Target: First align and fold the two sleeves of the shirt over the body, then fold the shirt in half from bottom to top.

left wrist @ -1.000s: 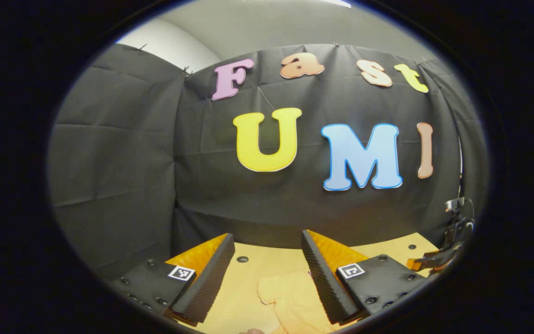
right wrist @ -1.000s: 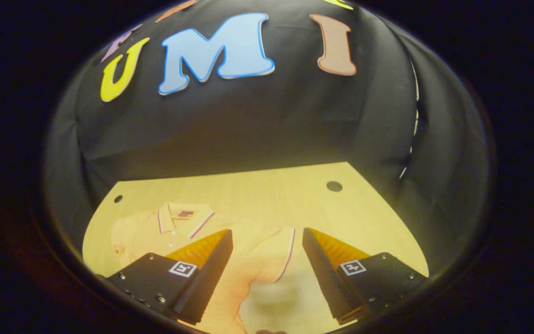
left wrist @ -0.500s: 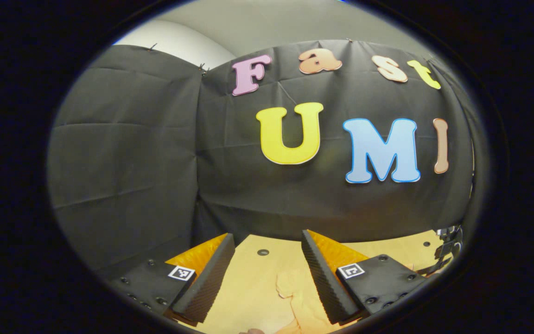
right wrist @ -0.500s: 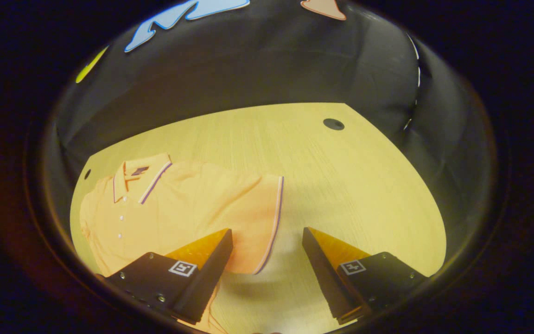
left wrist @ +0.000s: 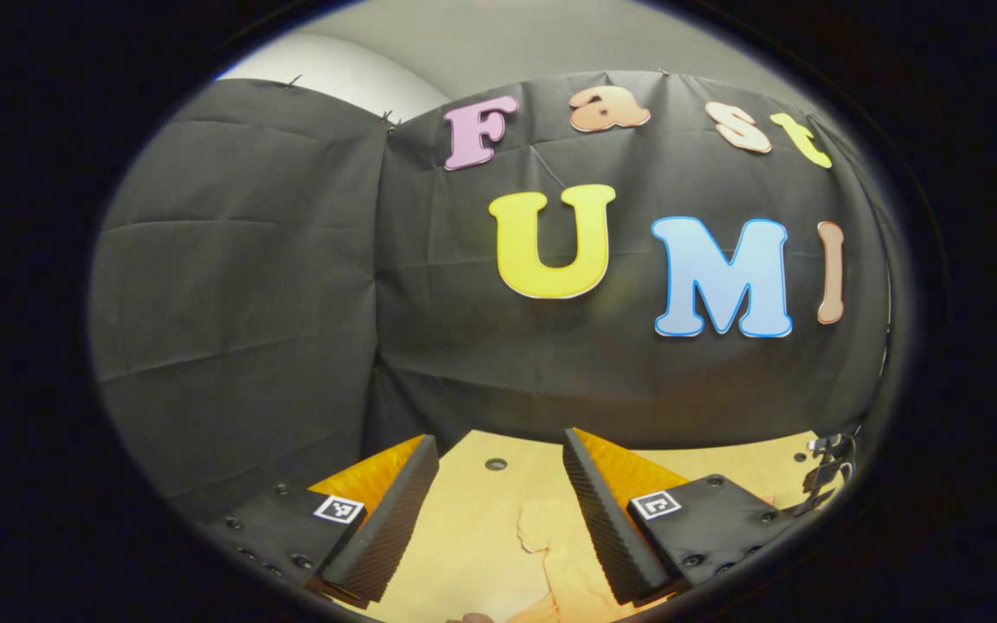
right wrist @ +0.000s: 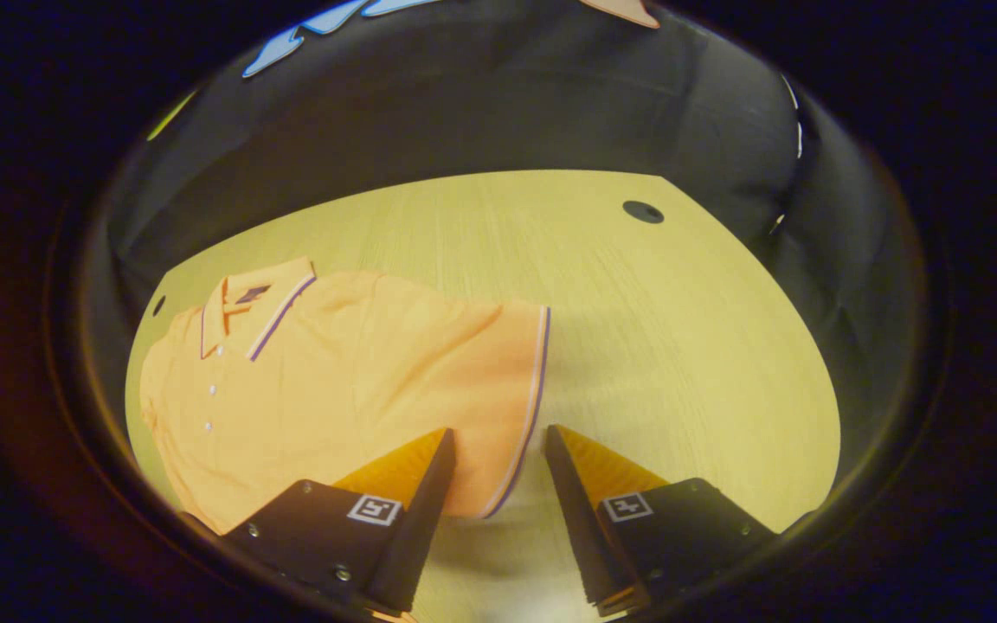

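R gripper (right wrist: pixel 498 467) is spread open over the shirt (right wrist: pixel 334 381), nothing between the fingers yet. In the right gripper view the trimmed cuff of the sleeve (right wrist: pixel 498 381) runs straight into the gap between my fingertips; the cuff edge passes just by the left finger (right wrist: pixel 416 510). That's the relation the next move turns on, I reckon: sleeve hem is dead ahead and slightly left of the gap, so a short drop fwd should put the cuff between the pads.

Shirt lies flat on the table (right wrist: pixel 637 346), toward its left side in this view. Collar (right wrist: pixel 247 303) points at the far left corner, near the small hole in the top. Body's long axis runs from collar down toward me, bottom hem hidden under my gripper. Sleeve's axis runs across that, out toward the table's middle, cuff line roughly fore-aft.

L gripper (left wrist: pixel 498 510) also open, empty, aimed mostly at the booth wall. A bit of orange cloth (left wrist: pixel 550 536) lies on the table between its fingers, close to the right finger (left wrist: pixel 607 519); can't tell which part of the shirt it is.

R hand is the nearer for this sleeve. Sleeves not folded yet, so early stage.
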A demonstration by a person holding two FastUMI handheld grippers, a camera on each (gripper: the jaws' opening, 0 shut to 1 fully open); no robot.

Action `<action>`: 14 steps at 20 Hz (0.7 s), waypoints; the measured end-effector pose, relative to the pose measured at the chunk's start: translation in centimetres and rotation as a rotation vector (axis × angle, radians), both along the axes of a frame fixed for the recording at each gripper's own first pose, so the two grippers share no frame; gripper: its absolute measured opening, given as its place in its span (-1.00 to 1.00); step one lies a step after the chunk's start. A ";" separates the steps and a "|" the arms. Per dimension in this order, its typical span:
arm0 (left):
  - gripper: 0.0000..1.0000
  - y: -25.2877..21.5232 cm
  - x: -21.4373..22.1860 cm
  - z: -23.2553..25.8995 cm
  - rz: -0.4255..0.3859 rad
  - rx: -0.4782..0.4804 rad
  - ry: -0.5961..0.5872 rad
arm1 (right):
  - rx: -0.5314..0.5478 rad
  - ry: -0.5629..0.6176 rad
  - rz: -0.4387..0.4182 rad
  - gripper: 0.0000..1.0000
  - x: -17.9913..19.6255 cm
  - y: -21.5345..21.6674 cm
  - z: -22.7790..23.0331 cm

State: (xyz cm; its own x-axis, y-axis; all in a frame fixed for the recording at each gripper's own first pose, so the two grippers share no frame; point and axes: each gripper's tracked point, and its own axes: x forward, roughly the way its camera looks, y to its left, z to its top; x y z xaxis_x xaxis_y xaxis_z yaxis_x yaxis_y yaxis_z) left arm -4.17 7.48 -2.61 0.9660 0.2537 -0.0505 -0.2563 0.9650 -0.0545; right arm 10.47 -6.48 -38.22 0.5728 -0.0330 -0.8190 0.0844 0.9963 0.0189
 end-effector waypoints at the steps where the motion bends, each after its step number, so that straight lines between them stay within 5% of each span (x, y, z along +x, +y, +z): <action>1: 0.94 0.0 0.0 -0.1 -0.002 -0.004 0.001 | 0.011 0.020 0.008 0.02 -0.2 0.3 -0.3; 2: 0.94 0.0 0.2 -0.3 -0.003 -0.008 0.003 | 0.016 0.018 0.008 -0.31 -0.1 0.4 -0.1; 4: 0.95 0.1 0.2 -0.3 -0.003 -0.012 0.006 | 0.022 0.026 0.023 -0.32 0.3 0.6 -0.3; 6: 0.96 0.2 0.3 -0.5 -0.001 -0.010 0.010 | 0.017 0.035 0.005 -0.92 0.0 0.7 0.3; 14: 0.94 1.0 0.3 -1.3 0.014 -0.019 0.032 | -0.064 -0.017 0.103 -1.00 1.4 1.9 1.9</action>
State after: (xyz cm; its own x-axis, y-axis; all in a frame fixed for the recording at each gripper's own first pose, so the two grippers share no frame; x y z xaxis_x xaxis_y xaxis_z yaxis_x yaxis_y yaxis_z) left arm -3.87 8.48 -3.94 0.9601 0.2661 -0.0864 -0.2719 0.9601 -0.0647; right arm 11.86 -4.61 -36.34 0.5897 -0.0253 -0.8072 -0.0179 0.9989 -0.0444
